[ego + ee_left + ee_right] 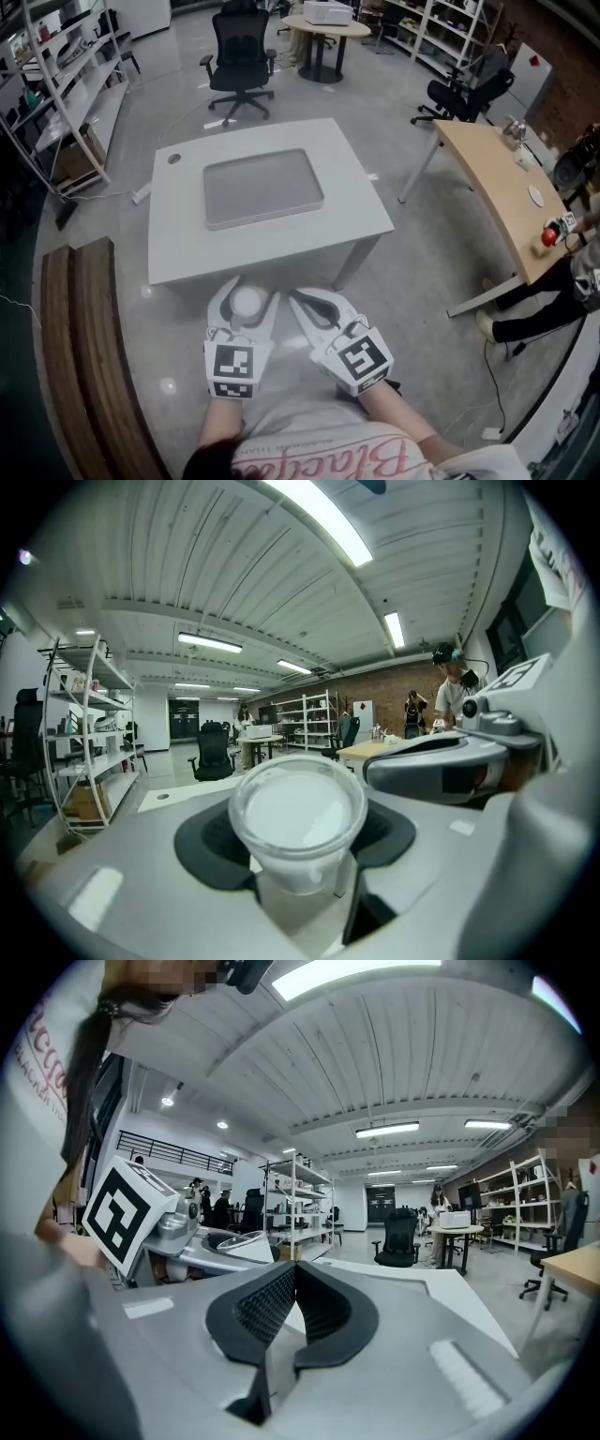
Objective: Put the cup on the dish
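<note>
A clear plastic cup (248,302) with a milky white inside sits upright between the jaws of my left gripper (246,287), which is shut on it; in the left gripper view the cup (298,817) fills the gap between the dark pads (211,841). My right gripper (296,298) hangs beside it, shut and empty, its ribbed pads (258,1307) pressed together. Both grippers are held close to my body, short of the near edge of the white table (187,253). The dish, a flat grey rectangular tray (262,187), lies bare in the middle of that table.
A wooden bench (84,356) runs along the left. A wooden desk (497,178) stands at the right with a seated person's legs (534,314) beside it. A black office chair (242,56) and a round table (323,37) are beyond the white table. Shelves (56,75) line the far left.
</note>
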